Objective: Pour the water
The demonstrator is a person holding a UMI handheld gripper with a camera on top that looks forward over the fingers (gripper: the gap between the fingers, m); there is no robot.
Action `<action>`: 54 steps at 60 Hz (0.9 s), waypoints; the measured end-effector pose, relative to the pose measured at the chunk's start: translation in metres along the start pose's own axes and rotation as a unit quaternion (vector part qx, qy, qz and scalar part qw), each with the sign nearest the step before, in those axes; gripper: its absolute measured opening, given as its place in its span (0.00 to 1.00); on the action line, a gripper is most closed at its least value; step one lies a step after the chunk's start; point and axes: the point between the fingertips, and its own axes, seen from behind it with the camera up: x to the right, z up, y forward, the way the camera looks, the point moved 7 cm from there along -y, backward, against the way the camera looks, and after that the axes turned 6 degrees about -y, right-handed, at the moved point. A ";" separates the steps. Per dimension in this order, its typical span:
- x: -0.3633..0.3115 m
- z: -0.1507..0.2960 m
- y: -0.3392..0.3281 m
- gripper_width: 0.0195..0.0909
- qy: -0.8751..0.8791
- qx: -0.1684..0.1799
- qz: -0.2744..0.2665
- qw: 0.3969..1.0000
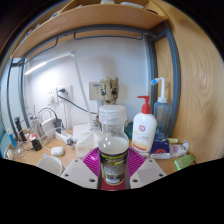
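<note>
A clear bottle [113, 140] with a white cap and a dark printed label stands upright between my fingers, held up above the desk. My gripper [113, 168] is shut on the bottle, with both magenta pads [92, 160] pressing on its labelled lower part. A white bowl-like cup [50, 164] shows low beside the left finger; I cannot tell what is in it.
A white pump bottle [145, 128] with a red label stands just right of the held bottle. A blue spray bottle [160, 100] rises behind it. Small colourful items [178, 152] lie at the right. A wooden shelf [100, 15] spans overhead. Clutter [40, 128] crowds the left.
</note>
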 end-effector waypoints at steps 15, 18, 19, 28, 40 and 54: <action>0.004 -0.021 -0.006 0.24 0.006 0.014 0.001 1.000; 0.004 -0.022 -0.006 0.26 -0.006 0.015 0.000 1.000; 0.003 -0.022 -0.007 0.27 -0.009 0.015 -0.002 1.000; 0.003 -0.023 -0.005 0.33 -0.006 -0.005 -0.019 1.000; -0.005 -0.040 -0.019 0.79 0.004 -0.071 0.002 0.997; -0.005 -0.043 -0.095 0.79 -0.040 -0.133 0.046 0.989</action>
